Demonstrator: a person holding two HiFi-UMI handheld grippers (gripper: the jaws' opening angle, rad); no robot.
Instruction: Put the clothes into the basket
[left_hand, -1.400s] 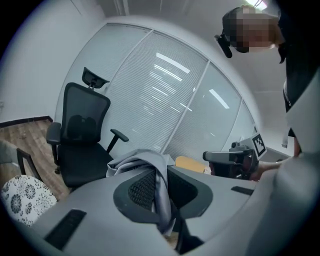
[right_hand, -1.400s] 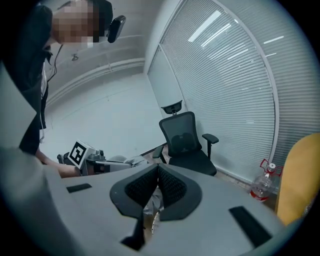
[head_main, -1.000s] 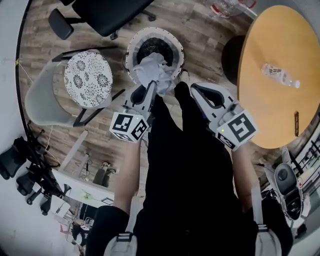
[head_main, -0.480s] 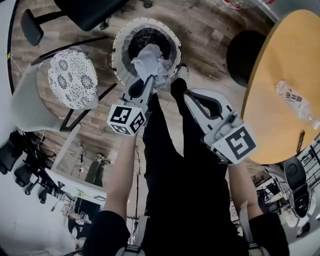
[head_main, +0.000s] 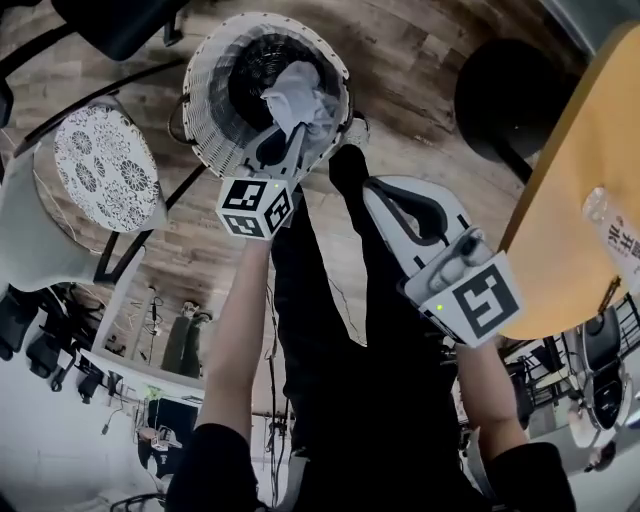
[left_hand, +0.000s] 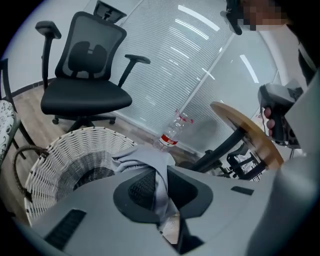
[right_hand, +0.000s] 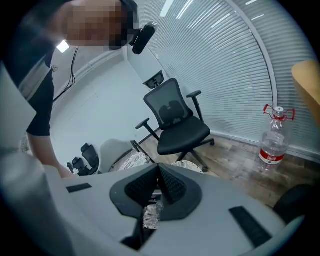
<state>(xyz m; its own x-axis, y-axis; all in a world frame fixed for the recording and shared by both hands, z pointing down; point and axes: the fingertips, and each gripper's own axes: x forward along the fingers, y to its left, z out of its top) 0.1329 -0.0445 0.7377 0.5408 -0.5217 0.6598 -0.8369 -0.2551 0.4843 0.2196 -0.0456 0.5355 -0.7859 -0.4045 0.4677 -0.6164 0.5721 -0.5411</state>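
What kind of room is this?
Probably an office or meeting room: there's a black office chair, window blinds along the wall and a round wooden table.

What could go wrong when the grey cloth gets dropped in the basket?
The grey cloth, pinched in the left hand-held gripper, hangs close to one rim of the basket, not over its middle. Let go here, part of it might drape over the rim or slip onto the floor. The cloth also sits deep between the jaws, so it might cling when they open.
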